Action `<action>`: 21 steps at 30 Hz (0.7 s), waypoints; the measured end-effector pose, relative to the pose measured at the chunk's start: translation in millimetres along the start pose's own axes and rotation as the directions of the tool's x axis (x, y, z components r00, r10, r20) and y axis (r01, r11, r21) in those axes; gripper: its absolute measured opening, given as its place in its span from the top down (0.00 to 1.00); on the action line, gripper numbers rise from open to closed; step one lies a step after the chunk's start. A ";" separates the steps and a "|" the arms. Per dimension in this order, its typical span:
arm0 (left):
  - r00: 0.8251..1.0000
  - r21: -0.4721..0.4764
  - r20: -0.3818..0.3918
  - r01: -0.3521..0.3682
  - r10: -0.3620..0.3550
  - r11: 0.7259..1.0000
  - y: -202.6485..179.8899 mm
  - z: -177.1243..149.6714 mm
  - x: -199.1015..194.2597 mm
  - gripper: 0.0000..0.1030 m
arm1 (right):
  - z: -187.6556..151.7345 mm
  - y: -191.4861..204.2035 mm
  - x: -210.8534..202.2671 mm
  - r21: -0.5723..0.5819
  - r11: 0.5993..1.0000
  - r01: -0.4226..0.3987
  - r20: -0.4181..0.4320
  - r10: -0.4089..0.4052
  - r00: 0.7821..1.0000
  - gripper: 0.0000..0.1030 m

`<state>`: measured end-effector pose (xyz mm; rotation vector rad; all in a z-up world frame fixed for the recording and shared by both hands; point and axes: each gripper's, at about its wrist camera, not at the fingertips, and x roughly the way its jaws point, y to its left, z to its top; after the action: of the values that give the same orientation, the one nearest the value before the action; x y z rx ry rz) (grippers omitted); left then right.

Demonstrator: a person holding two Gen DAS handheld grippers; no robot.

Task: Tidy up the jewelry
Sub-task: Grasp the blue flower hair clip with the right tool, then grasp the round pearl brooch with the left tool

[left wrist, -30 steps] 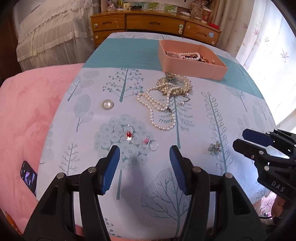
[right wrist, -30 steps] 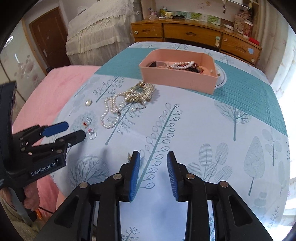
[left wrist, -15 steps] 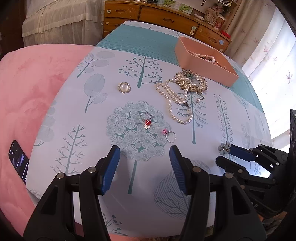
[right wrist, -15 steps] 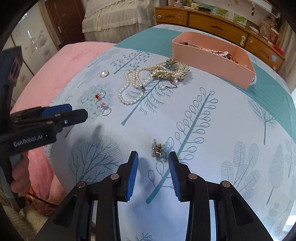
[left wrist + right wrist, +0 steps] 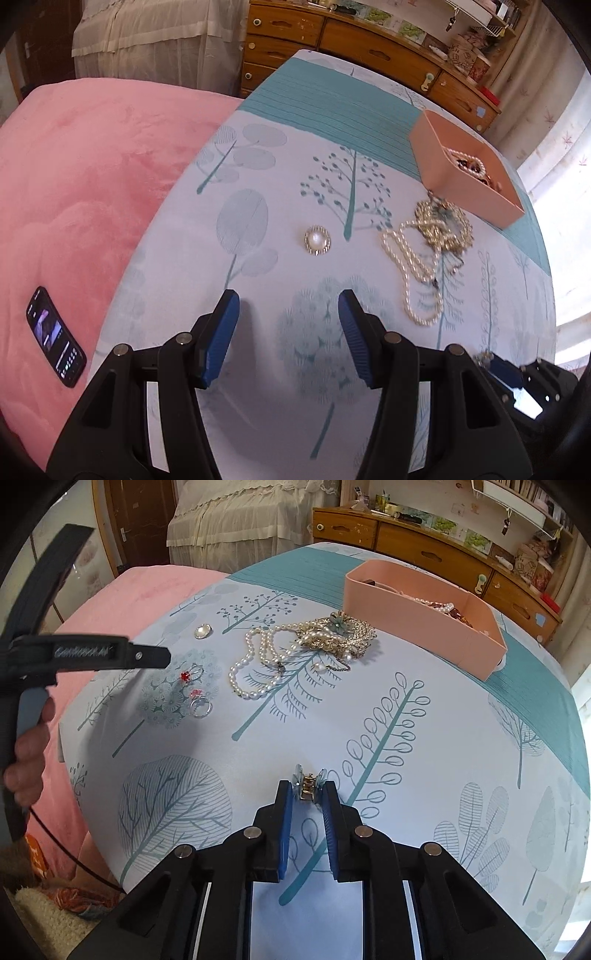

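My right gripper (image 5: pixel 307 792) has its jaws closed onto a small blue-flower hair clip (image 5: pixel 308 781) that lies on the tree-print cloth (image 5: pixel 406 775). My left gripper (image 5: pixel 288 306) is open and empty, above the cloth near a round pearl brooch (image 5: pixel 317 240). A pearl necklace (image 5: pixel 413 273) and a gold tangle of jewelry (image 5: pixel 443 225) lie beside the pink tray (image 5: pixel 436 166), which holds more jewelry. In the right wrist view two rings with red stones (image 5: pixel 195 690) lie left of the pearl necklace (image 5: pixel 255 664), near the pink tray (image 5: pixel 406 602).
A pink blanket (image 5: pixel 74 184) with a phone (image 5: pixel 55 332) on it lies to the left. A wooden dresser (image 5: pixel 351 40) stands behind the table. A curtained window (image 5: pixel 561 147) is on the right.
My right gripper has moved forward and closed around the flower hair clip. My left gripper has moved forward and left, towards the pearl brooch, and the rings have passed out of its view.
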<state>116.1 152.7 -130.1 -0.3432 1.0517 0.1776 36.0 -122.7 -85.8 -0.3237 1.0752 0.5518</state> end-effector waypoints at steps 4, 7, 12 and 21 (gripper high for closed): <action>1.000 0.025 0.011 -0.014 0.014 1.000 -9.3 15.9 10.8 0.49 | 0.7 -4.6 0.3 0.014 1.000 0.006 0.003 -0.006 1.000 0.84; 0.999 0.047 0.025 -0.028 0.026 0.998 -17.5 22.5 15.0 0.49 | 1.3 -8.2 0.1 0.029 1.000 0.011 0.005 -0.011 1.000 0.84; 0.996 0.071 0.017 -0.093 0.092 0.993 -29.2 31.6 30.1 0.58 | 2.1 -9.3 -0.1 0.033 0.999 0.013 0.010 -0.013 1.000 0.84; 0.988 0.086 0.043 -0.148 0.145 0.985 -43.5 38.5 43.8 0.63 | 3.4 -10.4 0.7 0.037 0.999 0.008 0.014 -0.008 1.000 0.84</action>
<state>182.2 125.1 -142.6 -0.1808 1.0452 0.2671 44.6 -129.3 -85.0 -0.2918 1.0691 0.5258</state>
